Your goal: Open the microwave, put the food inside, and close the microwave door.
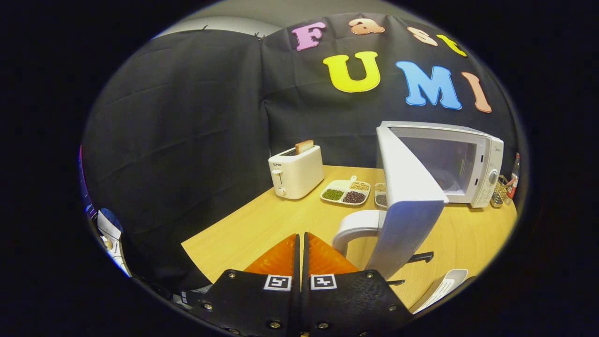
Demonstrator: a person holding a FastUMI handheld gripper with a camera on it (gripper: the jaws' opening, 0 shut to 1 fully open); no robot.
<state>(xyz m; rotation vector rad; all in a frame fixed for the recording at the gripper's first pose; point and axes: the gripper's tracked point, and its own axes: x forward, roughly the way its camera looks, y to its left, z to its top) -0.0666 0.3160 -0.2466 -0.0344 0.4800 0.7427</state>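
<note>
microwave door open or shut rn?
Open: the microwave door swings out toward the tongs, cavity exposed. Tongs shut, holding nothing.

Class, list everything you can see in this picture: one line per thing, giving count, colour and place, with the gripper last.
Table: one, light wood, under everything.
Microwave: one, white, far side of the table, right of the toaster.
Microwave door: one, white, swung open toward the gripper, handle on its left.
Toaster: one, white, far side of the table.
Toast: one slice, brown, upright in the toaster.
Divided tray: one, white, holding green, tan and dark grains, between toaster and microwave.
Second dish: one, partly hidden behind the door.
Gripper: one, fingers closed together, empty, just left of the door handle.
</note>
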